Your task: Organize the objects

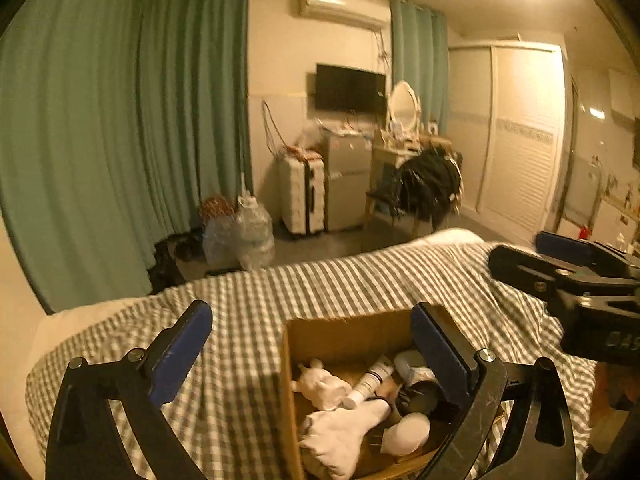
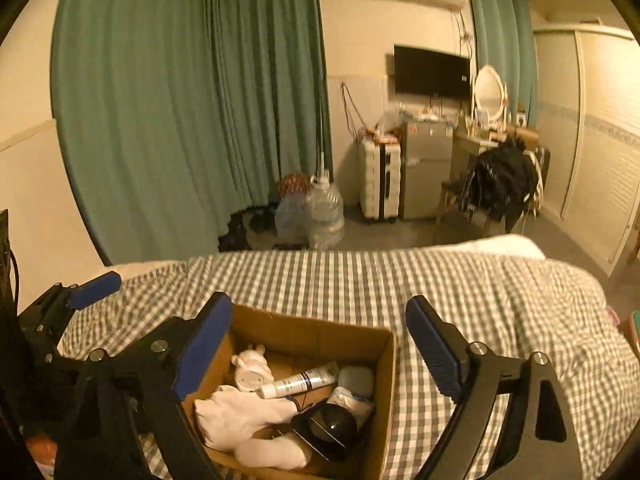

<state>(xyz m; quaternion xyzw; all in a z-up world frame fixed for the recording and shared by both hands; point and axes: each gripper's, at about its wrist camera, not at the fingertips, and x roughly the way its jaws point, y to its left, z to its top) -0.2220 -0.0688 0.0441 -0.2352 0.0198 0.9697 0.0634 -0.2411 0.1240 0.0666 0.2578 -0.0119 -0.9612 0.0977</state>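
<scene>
An open cardboard box [image 2: 384, 364] sits on a grey-and-white checked bed cover [image 2: 400, 280]. Inside lie a white sock [image 2: 244, 408], a small white figurine [image 2: 250, 368], a white tube [image 2: 300, 383], a black round object [image 2: 326, 426] and other white items. The box also shows in the left wrist view [image 1: 288, 360], with the sock [image 1: 340, 432] and figurine [image 1: 320, 388]. My right gripper [image 2: 320, 324] is open and empty above the box. My left gripper [image 1: 312, 332] is open and empty, its right finger over the box. The right gripper's body [image 1: 560, 276] shows at the right.
Past the bed's far edge are green curtains [image 2: 180, 120], water jugs [image 2: 320, 212], a white suitcase [image 2: 380, 180], a small fridge [image 2: 424, 168], a chair with dark clothes [image 2: 500, 184] and a wardrobe [image 2: 600, 140].
</scene>
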